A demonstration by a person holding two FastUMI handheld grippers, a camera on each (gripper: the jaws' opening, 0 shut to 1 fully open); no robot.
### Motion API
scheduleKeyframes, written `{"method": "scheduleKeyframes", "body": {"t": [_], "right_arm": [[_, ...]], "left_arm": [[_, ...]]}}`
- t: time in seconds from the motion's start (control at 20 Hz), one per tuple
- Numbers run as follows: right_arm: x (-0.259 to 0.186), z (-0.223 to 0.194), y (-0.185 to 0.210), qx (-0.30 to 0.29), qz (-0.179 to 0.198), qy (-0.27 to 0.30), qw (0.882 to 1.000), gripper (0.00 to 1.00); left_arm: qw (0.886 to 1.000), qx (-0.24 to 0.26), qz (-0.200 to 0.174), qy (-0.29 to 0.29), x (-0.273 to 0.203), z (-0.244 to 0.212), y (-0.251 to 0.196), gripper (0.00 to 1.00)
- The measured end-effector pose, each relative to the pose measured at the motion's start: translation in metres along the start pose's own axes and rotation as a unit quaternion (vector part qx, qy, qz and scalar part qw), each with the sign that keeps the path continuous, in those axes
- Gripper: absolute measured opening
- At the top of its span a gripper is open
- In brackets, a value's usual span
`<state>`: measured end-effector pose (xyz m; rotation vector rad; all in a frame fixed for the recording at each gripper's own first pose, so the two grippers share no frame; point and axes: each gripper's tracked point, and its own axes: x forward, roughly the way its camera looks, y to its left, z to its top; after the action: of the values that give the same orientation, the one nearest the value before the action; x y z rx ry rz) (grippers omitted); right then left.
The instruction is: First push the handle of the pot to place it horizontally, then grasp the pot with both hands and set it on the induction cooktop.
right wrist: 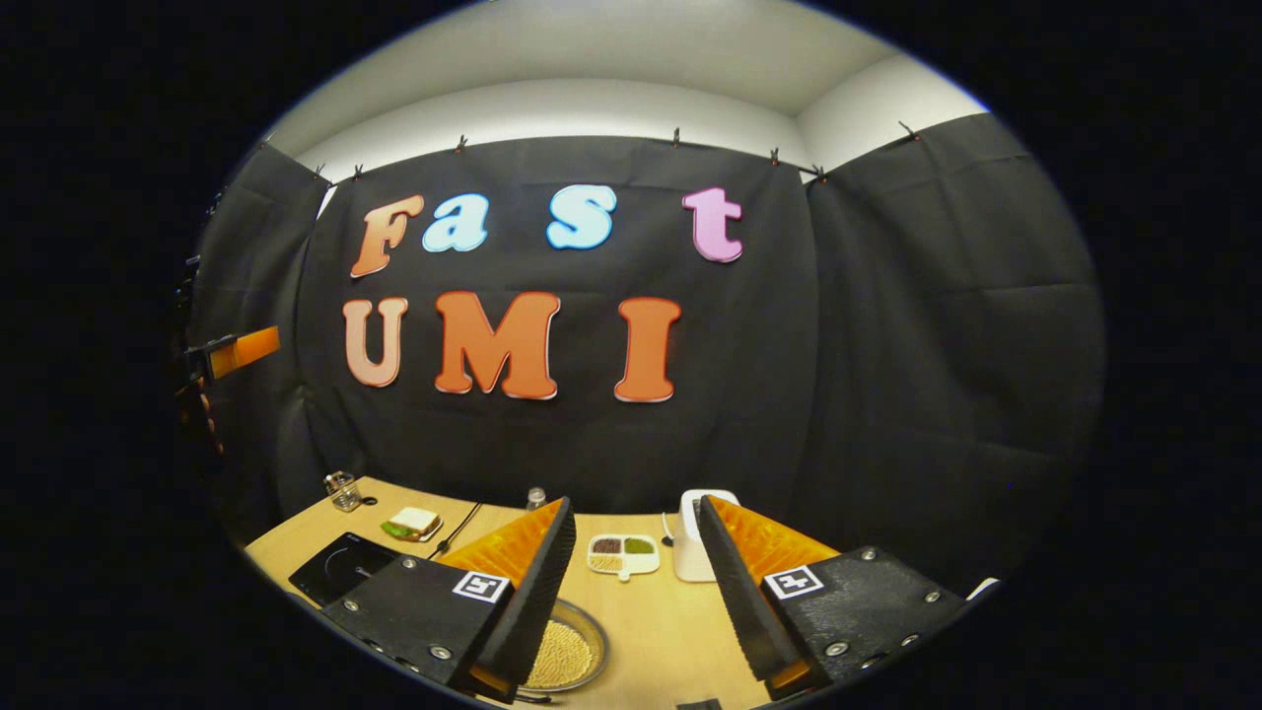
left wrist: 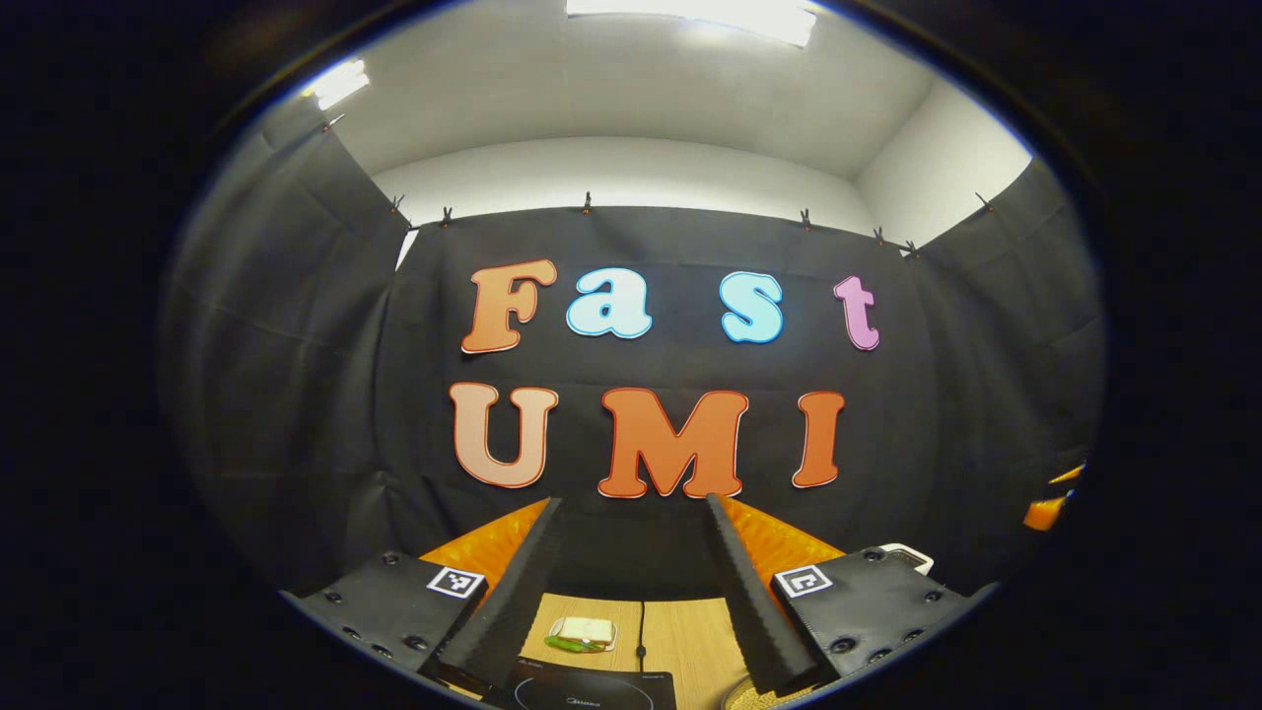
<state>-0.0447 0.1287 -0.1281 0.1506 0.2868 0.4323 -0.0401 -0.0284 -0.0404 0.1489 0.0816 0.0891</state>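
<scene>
I see two grippers, both raised above the desk (right wrist: 651,631) and pointed at the cloth wall. My left gripper (left wrist: 631,592) has its two ridged, wedge-shaped fingers spread wide with nothing between them. My right gripper (right wrist: 631,592) is likewise wide open and holds nothing. At the left rim of the right gripper view I can make out part of the other gripper with a hand on it.

The desk is light wood with a visible grain. On it I count one cooktop (right wrist: 340,567), a flat dark square slab with a ring marked on its glassy face, near the desk's left edge; in the left gripper view it sits at the near edge, between the fingers (left wrist: 582,690). Behind it lies one sandwich (right wrist: 411,524) on a small plate, white bread over something green. One clear glass (right wrist: 341,490) stands at the far left corner. One white tray (right wrist: 623,554) with three compartments of coloured grains sits toward the far edge, just beside one white rounded appliance (right wrist: 695,537). One round metal pot (right wrist: 564,651), shallow and filled with pale grains, lies at the near edge behind my right gripper's left finger; I cannot see its handle clearly.
</scene>
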Motion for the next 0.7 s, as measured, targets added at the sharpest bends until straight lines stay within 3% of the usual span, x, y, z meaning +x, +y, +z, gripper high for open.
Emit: {"method": "scheduleKeyframes", "body": {"t": [0.2,0.35,0.45,0.55,0.7], "right_arm": [[-0.001,-0.064,0.048,0.003,0.045,0.087,0.995,0.49],[-0.009,-0.126,0.085,-0.002,0.091,0.182,0.979,0.2],[-0.014,-0.165,0.101,-0.014,0.104,0.239,0.965,0.07],[-0.02,-0.193,0.117,-0.026,0.121,0.284,0.951,0.0],[-0.034,-0.225,0.136,-0.035,0.145,0.337,0.93,0.0]], "left_arm": [[1.0,0.022,-0.005,0.004,-0.001,-0.008,0.011,0.89],[0.999,0.036,-0.001,0.003,-0.004,-0.012,0.023,0.89],[0.999,0.039,0.001,0.011,-0.005,-0.021,0.031,0.88],[0.999,0.041,0.006,0.023,-0.005,-0.029,0.041,0.87],[0.998,0.039,0.01,0.038,-0.002,-0.041,0.054,0.87]]}}
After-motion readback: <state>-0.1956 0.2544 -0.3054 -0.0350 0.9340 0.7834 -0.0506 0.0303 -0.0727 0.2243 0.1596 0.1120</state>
